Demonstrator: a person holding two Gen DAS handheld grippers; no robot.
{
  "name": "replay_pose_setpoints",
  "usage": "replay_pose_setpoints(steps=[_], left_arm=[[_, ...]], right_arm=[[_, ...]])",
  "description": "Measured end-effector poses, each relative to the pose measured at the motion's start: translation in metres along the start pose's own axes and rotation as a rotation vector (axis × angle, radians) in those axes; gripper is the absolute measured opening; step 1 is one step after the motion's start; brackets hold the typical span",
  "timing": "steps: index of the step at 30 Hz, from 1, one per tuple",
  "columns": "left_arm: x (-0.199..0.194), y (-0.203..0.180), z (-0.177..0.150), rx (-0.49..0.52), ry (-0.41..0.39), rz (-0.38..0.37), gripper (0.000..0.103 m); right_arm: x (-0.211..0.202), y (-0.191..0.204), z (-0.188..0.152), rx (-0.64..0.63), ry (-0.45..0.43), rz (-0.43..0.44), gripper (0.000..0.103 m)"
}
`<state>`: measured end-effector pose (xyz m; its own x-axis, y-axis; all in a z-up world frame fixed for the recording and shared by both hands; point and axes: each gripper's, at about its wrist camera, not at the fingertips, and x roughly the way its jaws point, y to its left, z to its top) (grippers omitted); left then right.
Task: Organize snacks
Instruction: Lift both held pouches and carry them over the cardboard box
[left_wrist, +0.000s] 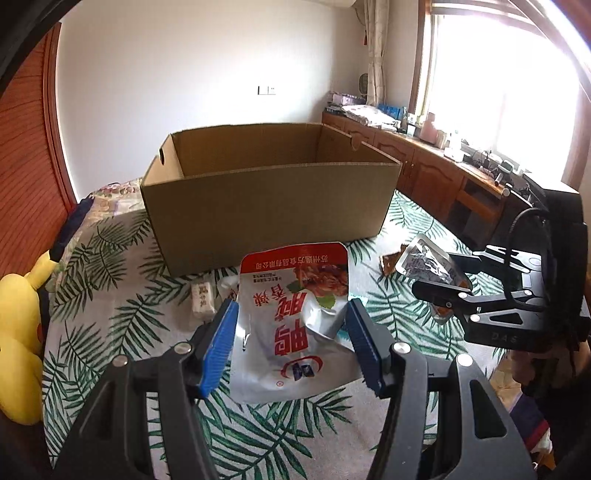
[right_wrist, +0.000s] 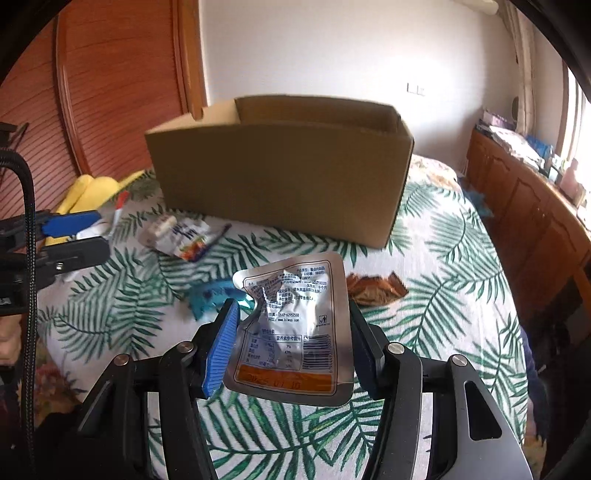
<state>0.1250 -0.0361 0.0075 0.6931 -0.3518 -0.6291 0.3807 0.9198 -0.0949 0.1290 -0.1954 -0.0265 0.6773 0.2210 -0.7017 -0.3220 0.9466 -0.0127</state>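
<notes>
- The cardboard box (left_wrist: 266, 199) sits toward the far edge of the bed (left_wrist: 110, 295), open at the top and, as far as we see, empty. Its near wall stands tall between us and the inside, so we risk catching a pouch on that rim and crumpling or dropping it if we carry it over too low.
- Our left gripper (left_wrist: 291, 347) has its fingers partly open around the red and white snack pouch (left_wrist: 295, 314), pressing on its two side edges. The foil already buckles there, and we judge it could fold further and slide out.
- Our right gripper (right_wrist: 291, 343) holds the silver snack pouch (right_wrist: 295, 325) the same way, fingers half closed on its edges. The grip is narrow and the pouch limp, so a quick swing may shake it loose.
- Both grippers are near each other in front of the box; we could knock one against the other going in together.
- The brown packet (right_wrist: 373, 288), the blue wrapper (right_wrist: 210, 295) and the small white candy (left_wrist: 202, 299) lie loose on the bed near the box; a dropped pouch may land on them.
</notes>
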Motion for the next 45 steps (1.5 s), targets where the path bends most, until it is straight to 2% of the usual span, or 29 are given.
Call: replay_pose_setpoints(steps=[8,17,33,45], left_arm=[[-0.008,0.002,0.016,-0.001,-0.041,0.003,0.059],[0.000,0.010,0.039,-0.006,-0.070,-0.002,0.059],[0.023,0.022,0.093,0.026,-0.108,0.012,0.059],[0.061,0.054,0.134,0.021,-0.117,0.042,0.059]], right_arm=[[-0.020,0.006,0.016,-0.008,-0.057,0.018,0.057],[-0.028,0.006,0.039,-0.029,-0.111,0.041,0.057],[-0.011,-0.006,0.089,-0.068,-0.173,0.068,0.058],[0.012,-0.014,0.134,-0.101,-0.201,0.055,0.058]])
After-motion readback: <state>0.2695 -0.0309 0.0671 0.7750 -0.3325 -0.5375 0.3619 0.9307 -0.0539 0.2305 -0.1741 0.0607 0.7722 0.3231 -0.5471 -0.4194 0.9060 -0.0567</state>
